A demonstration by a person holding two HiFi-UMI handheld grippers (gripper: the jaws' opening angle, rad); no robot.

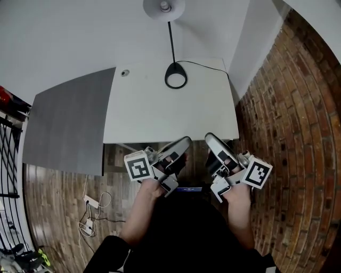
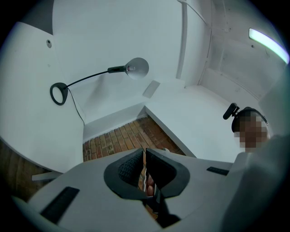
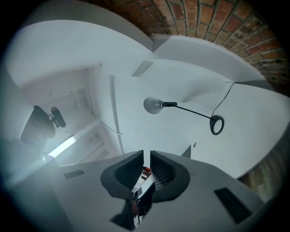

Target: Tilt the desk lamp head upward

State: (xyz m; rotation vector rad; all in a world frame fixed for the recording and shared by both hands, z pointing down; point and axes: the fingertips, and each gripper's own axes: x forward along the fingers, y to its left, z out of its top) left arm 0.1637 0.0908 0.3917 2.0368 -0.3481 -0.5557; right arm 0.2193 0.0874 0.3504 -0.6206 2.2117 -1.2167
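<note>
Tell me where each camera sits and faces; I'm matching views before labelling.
Head view: on the person's head, looking steeply down at the white desk and desk lamp; both forearms, left gripper and right gripper show.
Left gripper view: on the left gripper, looking along its fingers at the lamp; a camera-wearing head shows at the right edge.
Right gripper view: on the right gripper, along its fingers at the lamp; that head shows dimly at left.
Shared: all three see the lamp.
</note>
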